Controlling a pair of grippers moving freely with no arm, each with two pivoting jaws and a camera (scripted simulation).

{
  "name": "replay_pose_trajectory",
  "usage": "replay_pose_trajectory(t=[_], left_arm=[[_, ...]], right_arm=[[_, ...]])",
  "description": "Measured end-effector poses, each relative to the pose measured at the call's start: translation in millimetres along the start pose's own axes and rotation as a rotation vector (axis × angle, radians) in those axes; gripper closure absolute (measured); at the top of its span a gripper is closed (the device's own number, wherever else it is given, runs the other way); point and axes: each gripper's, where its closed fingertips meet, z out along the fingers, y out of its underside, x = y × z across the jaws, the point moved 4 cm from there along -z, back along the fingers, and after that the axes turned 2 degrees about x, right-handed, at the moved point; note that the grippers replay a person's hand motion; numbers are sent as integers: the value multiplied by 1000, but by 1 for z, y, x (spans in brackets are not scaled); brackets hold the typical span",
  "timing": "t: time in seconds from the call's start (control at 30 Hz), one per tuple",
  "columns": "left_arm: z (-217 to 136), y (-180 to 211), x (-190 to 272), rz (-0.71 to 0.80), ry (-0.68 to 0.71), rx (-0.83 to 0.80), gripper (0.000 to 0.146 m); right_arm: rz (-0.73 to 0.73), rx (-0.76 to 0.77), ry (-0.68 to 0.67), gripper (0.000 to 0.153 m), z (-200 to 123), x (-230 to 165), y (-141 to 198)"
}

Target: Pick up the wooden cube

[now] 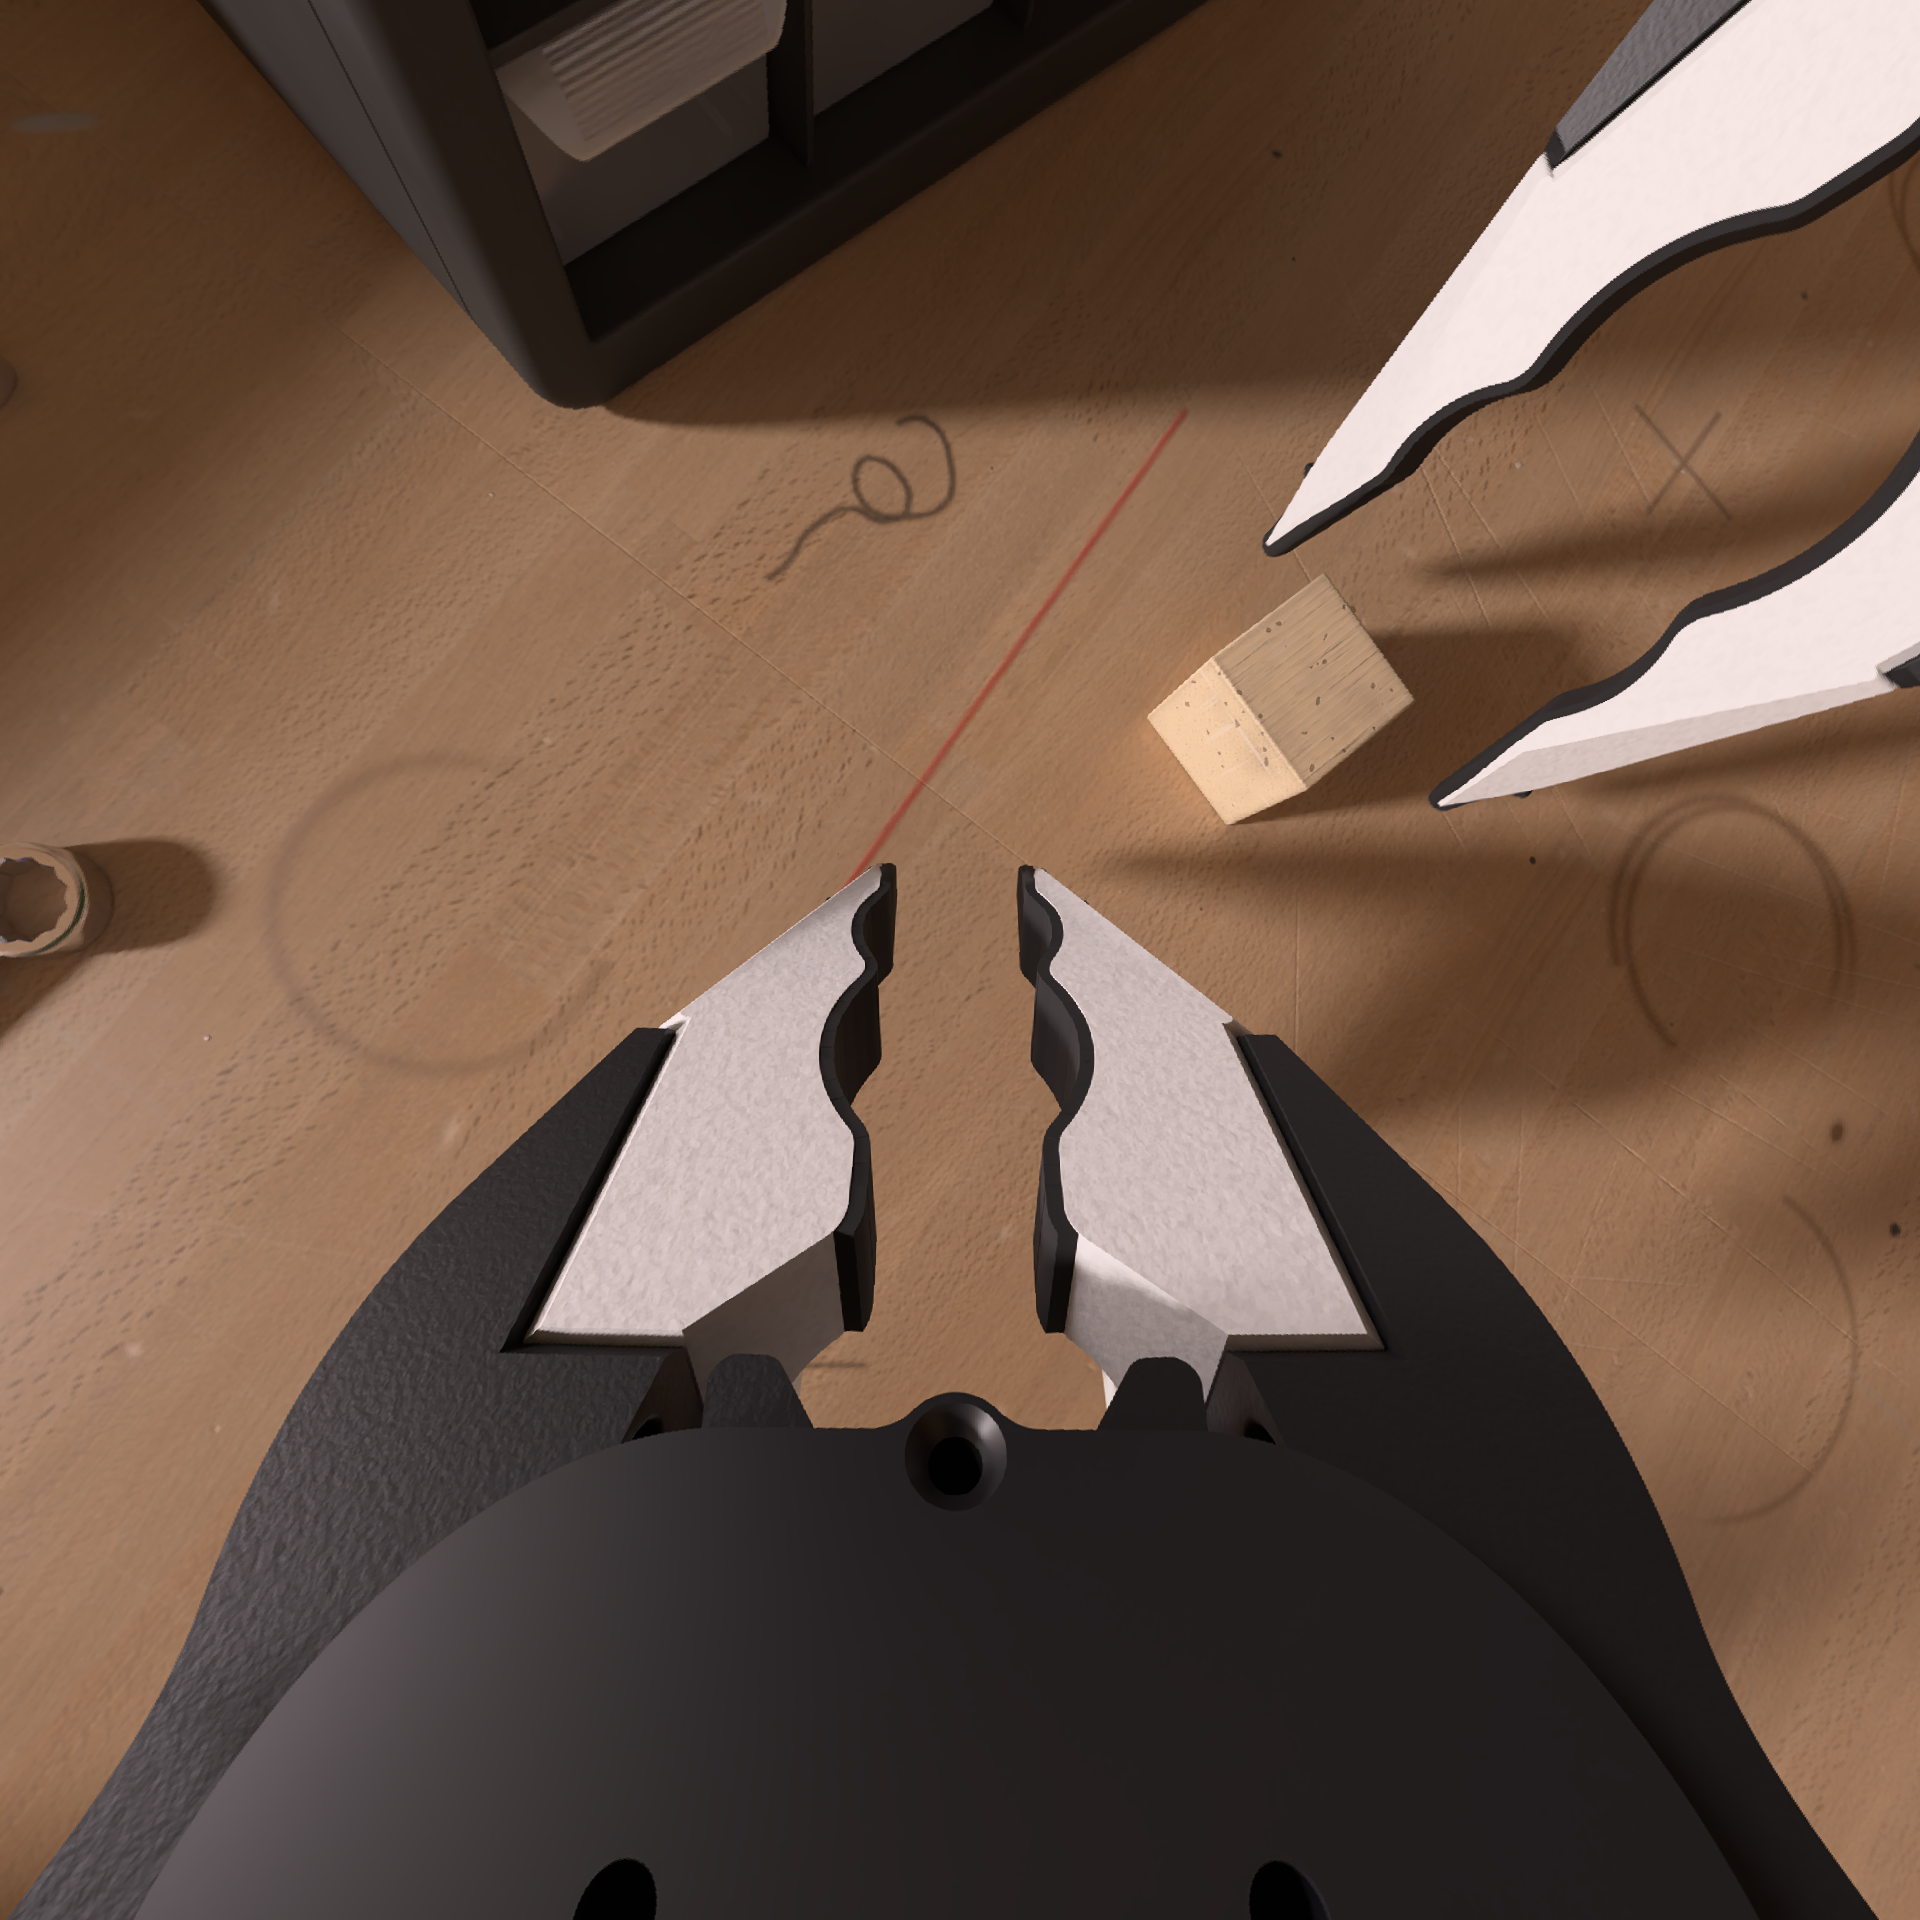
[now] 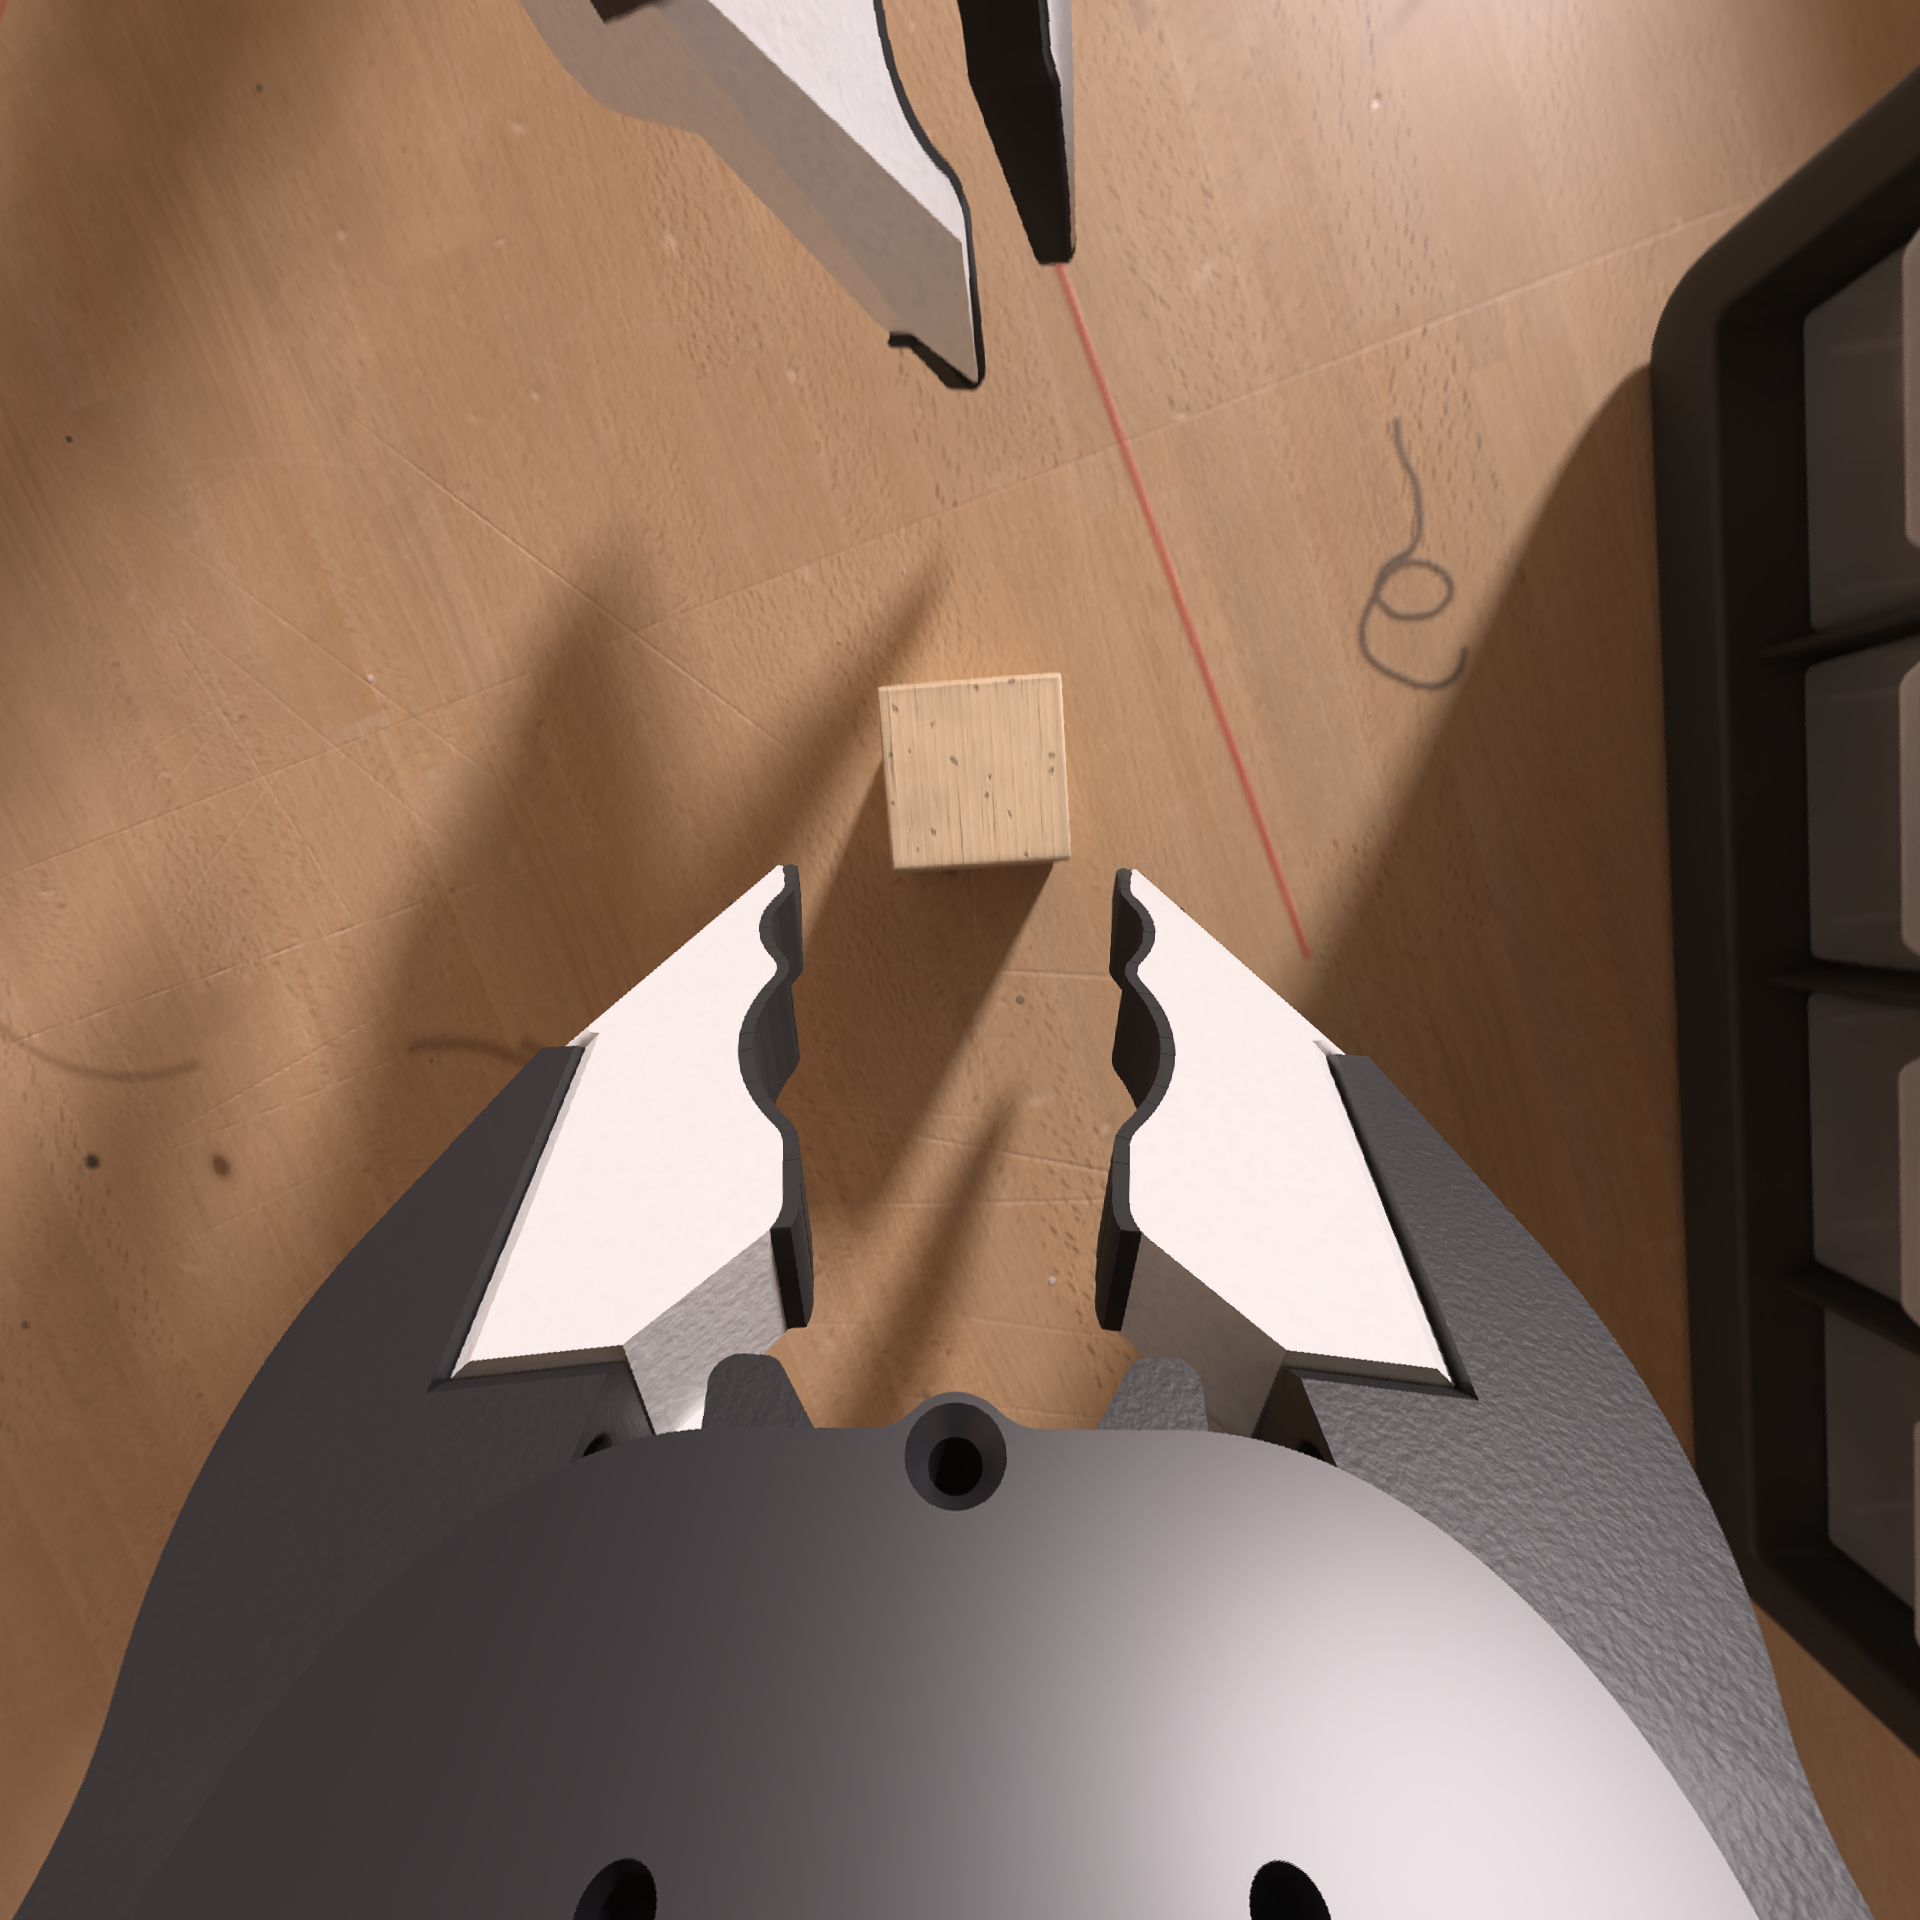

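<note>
Black shelf unit [image 1: 499,208]: cut off by my left view's top edge; contents indistinct. Same unit [image 2: 1787,935] cropped at my right view's right edge. Ribbed socket [image 1: 42,899]: clipped at left edge. My right gripper [image 1: 1351,670]: only fingers in my left view.

Wooden cube [image 2: 975,770]: pale tan, fine straight grain, small dark flecks; lit face creamier in left wrist view [image 1: 1280,698].
Counter [image 2: 416,520]: warm brown wood, speckled grain, faint scratches, thin red line [image 2: 1184,613], dark scribble [image 2: 1411,582] at 3 o'clock of cube.
Right tongs [image 2: 956,873]: white fingers, black wavy edges, grey-black body.
Left tongs [image 1: 956,873]: same white and black.
Organiser [image 1: 582,187]: black frame, grey bins.
Socket [image 1: 42,899]: beige.
</note>
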Motion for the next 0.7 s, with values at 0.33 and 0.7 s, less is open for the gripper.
replay_pose_trajectory(t=[0.33, 0.7], left_arm=[[5, 5, -2, -11, 15, -20, 123], [7, 6, -2, -14, 21, -17, 124]], right_arm=[[-87, -16, 23, 95, 15, 1, -20], [-102, -25, 18, 109, 20, 3, -16]])
